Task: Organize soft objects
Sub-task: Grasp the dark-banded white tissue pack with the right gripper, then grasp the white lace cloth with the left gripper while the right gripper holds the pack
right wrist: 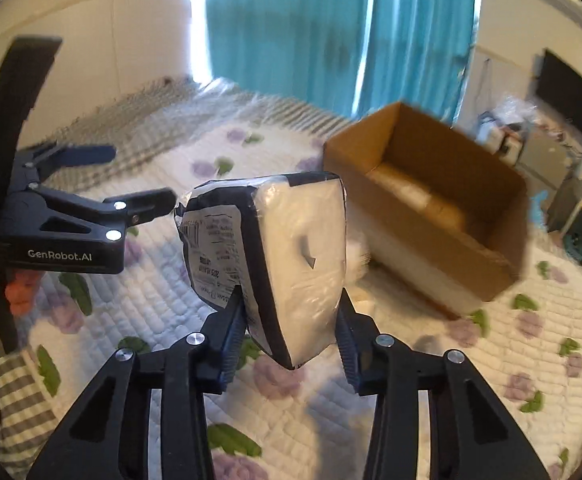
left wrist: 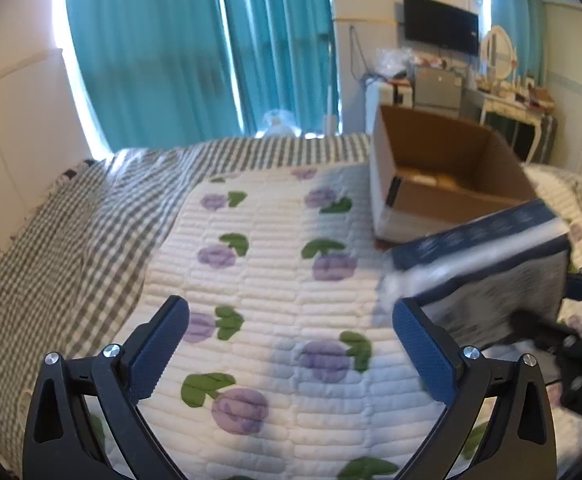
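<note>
Right gripper (right wrist: 291, 334) clamped on plastic-wrapped tissue pack (right wrist: 291, 256) held above floral quilt (right wrist: 491, 344), open cardboard box (right wrist: 431, 204) ahead to its right, left gripper (left wrist: 291, 346) spread wide, holding nothing, pack at its right

A bed (left wrist: 91, 216) is seen as the carrying surface. It is covered by a grey-and-white checked sheet (left wrist: 51, 240), which is exposed along the left side and the far edge. Over the sheet a white quilted pad (left wrist: 267, 280) is spread, printed with purple flowers and green leaves; in the right wrist view the same pad (right wrist: 491, 344) is seen reaching under and past the box. An open cardboard box (left wrist: 447, 176) is set on the pad toward the far right, its flaps raised and its front wall white. Something pale brown is seen lying inside it, too blurred to be identified.
</note>
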The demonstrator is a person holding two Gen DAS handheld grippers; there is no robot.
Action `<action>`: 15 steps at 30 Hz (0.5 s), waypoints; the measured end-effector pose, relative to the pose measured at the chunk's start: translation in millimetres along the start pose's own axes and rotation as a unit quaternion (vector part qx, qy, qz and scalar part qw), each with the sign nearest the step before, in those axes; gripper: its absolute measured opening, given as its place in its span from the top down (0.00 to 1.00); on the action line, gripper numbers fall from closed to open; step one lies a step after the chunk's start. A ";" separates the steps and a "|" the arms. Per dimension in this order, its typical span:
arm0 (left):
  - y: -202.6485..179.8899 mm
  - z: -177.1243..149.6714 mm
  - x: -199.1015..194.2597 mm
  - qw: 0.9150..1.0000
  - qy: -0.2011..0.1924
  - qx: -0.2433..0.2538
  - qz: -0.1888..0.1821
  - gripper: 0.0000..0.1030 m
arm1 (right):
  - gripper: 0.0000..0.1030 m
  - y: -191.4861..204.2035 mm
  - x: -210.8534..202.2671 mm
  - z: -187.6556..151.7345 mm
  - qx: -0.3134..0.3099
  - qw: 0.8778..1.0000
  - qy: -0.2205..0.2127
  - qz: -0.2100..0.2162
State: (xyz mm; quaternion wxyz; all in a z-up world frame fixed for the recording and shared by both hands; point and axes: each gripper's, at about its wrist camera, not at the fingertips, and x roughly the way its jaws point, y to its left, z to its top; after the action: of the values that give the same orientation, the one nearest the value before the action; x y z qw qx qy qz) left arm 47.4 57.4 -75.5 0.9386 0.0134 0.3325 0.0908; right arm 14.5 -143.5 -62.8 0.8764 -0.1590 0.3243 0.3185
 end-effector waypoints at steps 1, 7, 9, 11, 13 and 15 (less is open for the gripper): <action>-1.5 2.6 -4.0 1.000 -0.003 -0.001 -0.002 0.00 | 0.60 -3.6 -6.5 0.1 0.005 1.000 -0.003 -0.005; -28.6 10.2 -8.4 1.000 -0.007 0.009 -0.022 0.00 | 0.60 -61.2 -51.0 -1.8 0.063 0.994 -0.023 -0.082; -42.3 9.9 -3.0 0.999 -0.001 0.013 -0.036 0.00 | 0.60 -75.2 -57.7 -5.4 0.067 0.992 -0.023 -0.109; -58.9 8.3 7.4 0.999 0.008 0.022 -0.048 0.00 | 0.60 -89.5 -61.5 -12.7 0.065 0.986 -0.019 -0.149; -73.9 6.7 19.1 0.998 0.016 0.031 -0.054 0.01 | 0.60 -100.8 -64.6 -20.8 0.073 0.983 -0.013 -0.168; -90.0 5.8 36.4 0.997 0.029 0.039 -0.063 0.01 | 0.60 -114.6 -58.8 -28.5 0.088 0.981 -0.006 -0.174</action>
State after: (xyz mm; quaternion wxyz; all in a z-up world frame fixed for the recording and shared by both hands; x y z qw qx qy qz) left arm 93.2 -24.4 -101.4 0.9311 0.0265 0.3632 0.0185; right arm 42.5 -269.7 -36.2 0.9311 -0.1327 0.3129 0.1324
